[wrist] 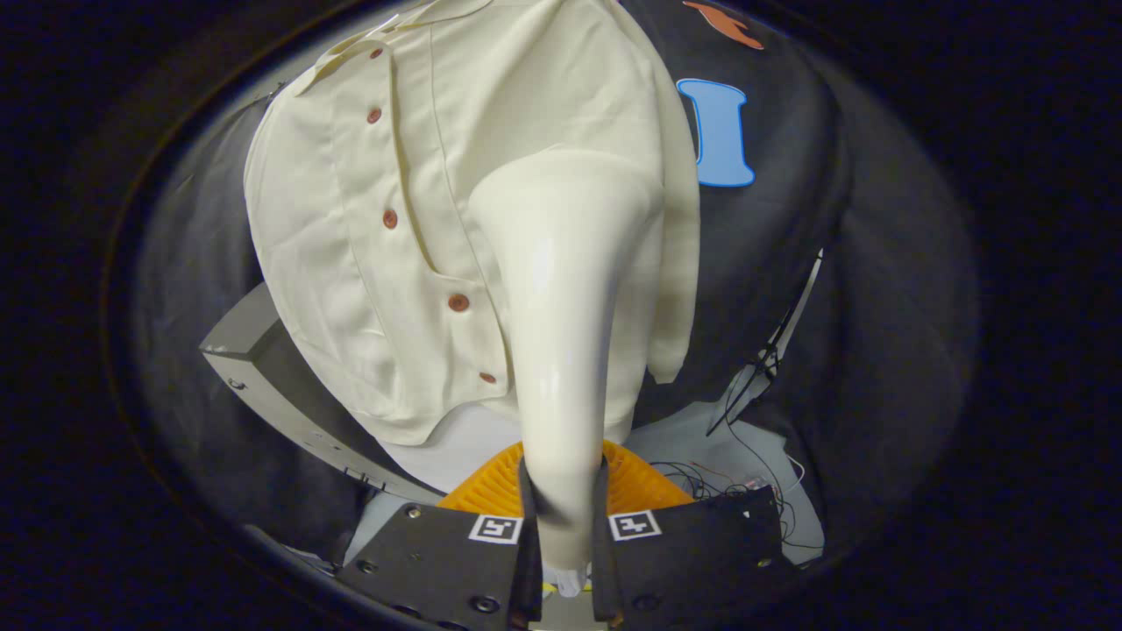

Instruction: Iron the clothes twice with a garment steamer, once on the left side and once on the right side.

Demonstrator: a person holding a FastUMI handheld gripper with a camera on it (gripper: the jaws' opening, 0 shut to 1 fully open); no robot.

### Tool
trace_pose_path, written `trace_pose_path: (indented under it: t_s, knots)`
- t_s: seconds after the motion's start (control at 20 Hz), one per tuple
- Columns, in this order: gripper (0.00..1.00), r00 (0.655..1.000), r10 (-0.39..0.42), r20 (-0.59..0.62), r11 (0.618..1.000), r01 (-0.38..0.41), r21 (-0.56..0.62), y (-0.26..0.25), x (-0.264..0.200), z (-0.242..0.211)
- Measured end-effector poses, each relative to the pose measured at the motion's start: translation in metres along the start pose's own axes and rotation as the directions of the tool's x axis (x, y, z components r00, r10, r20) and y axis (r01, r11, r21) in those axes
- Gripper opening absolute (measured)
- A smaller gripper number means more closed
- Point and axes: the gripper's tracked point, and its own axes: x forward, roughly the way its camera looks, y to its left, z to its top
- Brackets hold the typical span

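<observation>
No readable writing shows on the steamer (565,289) or the shirt (421,202). The gripper (563,526) is narrowed onto the steamer's handle, both fingers (529,535) pressing its sides. The steamer's wide head rests against the hanging buttoned shirt just ahead, right of the button row (390,219).

Black cloth wall (833,289) hung behind; grey metal frame (263,377) stood low beside it, thin wires (701,478) lay on pale floor.
</observation>
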Motion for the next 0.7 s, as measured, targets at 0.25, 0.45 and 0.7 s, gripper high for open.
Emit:
trace_pose_path:
  t_s: [0.25, 0.45, 0.7]
  knots:
    - [0.22, 0.999, 0.006, -0.046, 1.0, -0.004, 0.031, -0.004, 0.016, -0.039]
    - [0.22, 0.996, 0.012, -0.085, 0.998, -0.007, 0.064, -0.006, 0.031, -0.075]
    - [0.22, 0.991, 0.02, -0.13, 0.994, -0.005, 0.113, -0.006, 0.048, -0.121]
